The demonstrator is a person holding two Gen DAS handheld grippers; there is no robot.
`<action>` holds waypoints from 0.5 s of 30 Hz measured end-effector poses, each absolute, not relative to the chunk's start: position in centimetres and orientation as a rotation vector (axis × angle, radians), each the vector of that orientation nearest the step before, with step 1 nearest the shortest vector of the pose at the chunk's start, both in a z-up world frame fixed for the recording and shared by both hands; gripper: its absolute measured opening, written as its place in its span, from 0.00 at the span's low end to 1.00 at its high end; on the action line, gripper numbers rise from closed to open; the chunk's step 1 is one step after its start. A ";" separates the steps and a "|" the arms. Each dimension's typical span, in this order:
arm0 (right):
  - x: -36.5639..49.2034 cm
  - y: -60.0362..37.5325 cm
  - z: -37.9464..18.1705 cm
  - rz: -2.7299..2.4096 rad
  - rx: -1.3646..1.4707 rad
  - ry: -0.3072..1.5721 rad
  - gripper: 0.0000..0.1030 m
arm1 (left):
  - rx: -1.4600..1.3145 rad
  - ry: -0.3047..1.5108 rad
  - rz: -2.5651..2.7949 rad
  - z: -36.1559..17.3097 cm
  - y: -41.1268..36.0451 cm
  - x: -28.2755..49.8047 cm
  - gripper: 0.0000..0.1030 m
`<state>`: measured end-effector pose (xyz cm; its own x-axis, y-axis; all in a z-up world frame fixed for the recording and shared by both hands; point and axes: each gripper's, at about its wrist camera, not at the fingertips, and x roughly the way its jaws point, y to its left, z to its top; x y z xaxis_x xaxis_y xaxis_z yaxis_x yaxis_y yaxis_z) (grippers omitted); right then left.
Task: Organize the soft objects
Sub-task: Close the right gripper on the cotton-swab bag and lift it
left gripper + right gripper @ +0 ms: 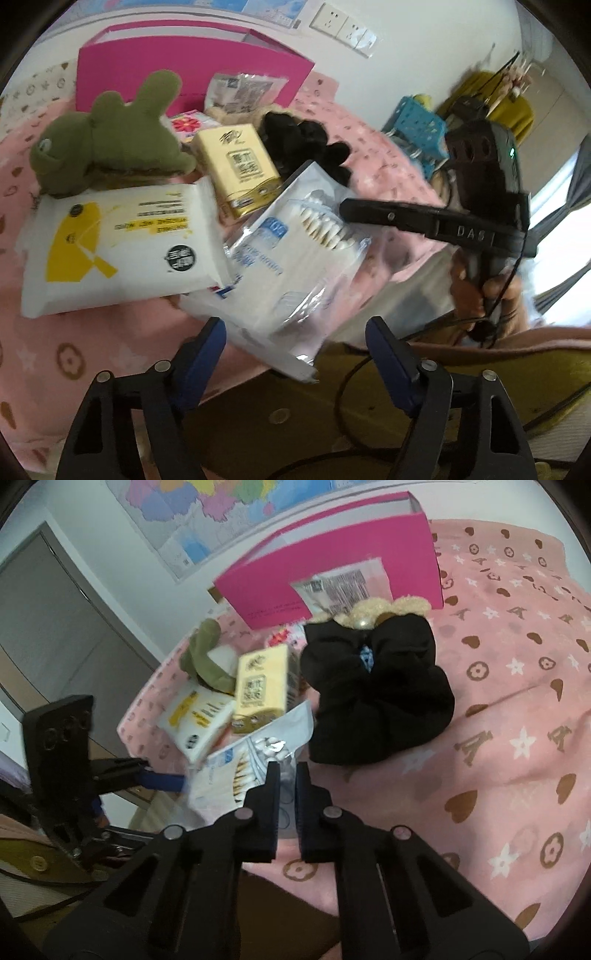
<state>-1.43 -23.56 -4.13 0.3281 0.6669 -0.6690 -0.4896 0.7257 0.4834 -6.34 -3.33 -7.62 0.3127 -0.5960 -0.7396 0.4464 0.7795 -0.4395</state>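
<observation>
The right gripper (286, 775) is clamped on the near edge of the cotton swab bag (295, 258), while the left gripper (295, 332) stands open around its loose corner. The thin plastic could slip free and drop off the bed's near edge. The pile lies on a pink patterned blanket (517, 701), with a pink box (332, 554) at the far side by the white wall.

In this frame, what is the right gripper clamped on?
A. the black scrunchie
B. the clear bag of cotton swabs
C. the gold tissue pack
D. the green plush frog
B: the right gripper has its jaws shut on the edge of the bag of cotton swabs, while the other items lie untouched on the pink blanket.
</observation>
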 end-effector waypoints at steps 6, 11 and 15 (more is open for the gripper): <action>-1.2 -22.9 -5.0 0.820 0.219 1.032 0.29 | -0.212 1.027 -0.699 -7.6 -3.5 -5.2 0.76; -1.0 -22.8 -6.0 0.830 0.281 1.043 0.16 | -0.196 1.002 -0.651 -7.3 -3.2 -5.4 0.76; -1.3 -24.7 -4.4 0.813 0.324 0.966 0.14 | -0.184 0.966 -0.621 -6.5 -1.6 -6.2 0.78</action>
